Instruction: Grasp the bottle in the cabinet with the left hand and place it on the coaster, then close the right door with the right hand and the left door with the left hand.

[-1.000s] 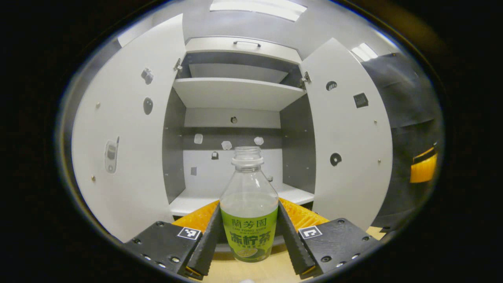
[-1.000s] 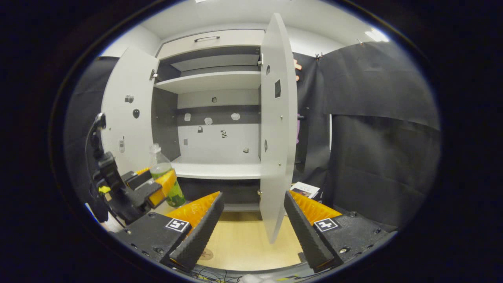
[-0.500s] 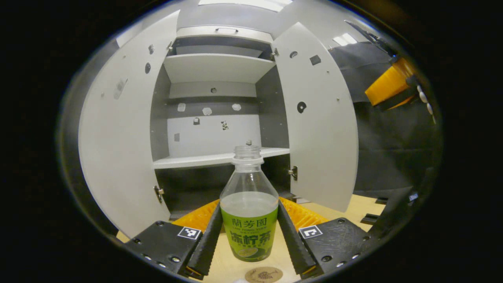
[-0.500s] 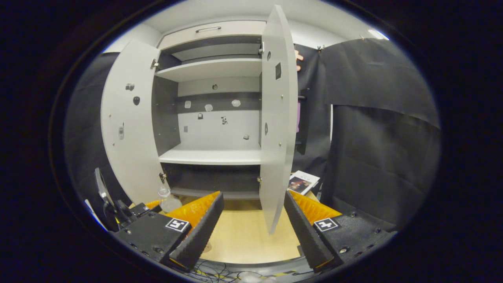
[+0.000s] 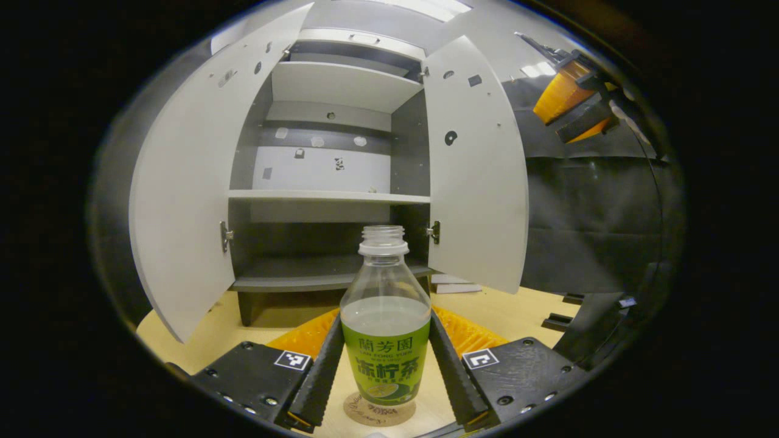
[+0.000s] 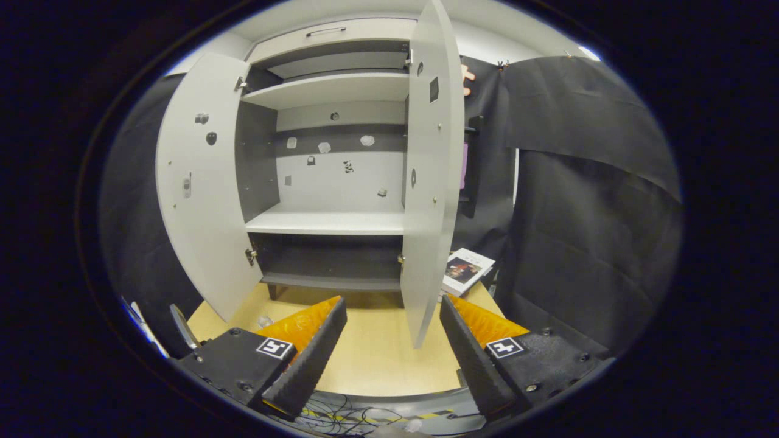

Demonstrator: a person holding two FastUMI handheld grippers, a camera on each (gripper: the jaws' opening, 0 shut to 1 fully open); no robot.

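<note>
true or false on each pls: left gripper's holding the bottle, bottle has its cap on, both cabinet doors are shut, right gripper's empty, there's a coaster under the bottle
1. The left gripper holds the bottle: true, both fingers press its sides.
2. The bottle is capped: false, its neck is open.
3. Both doors are shut: false, the left door and right door stand open.
4. The right gripper is empty: true, open on nothing.
5. A coaster lies under the bottle: true; contact cannot be told.

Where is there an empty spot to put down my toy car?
The middle shelf inside the cabinet looks bare, as does the wooden table between the open doors. The left gripper crowds the table's near edge, holding the bottle over the coaster. A book lies beside the right door.
</note>
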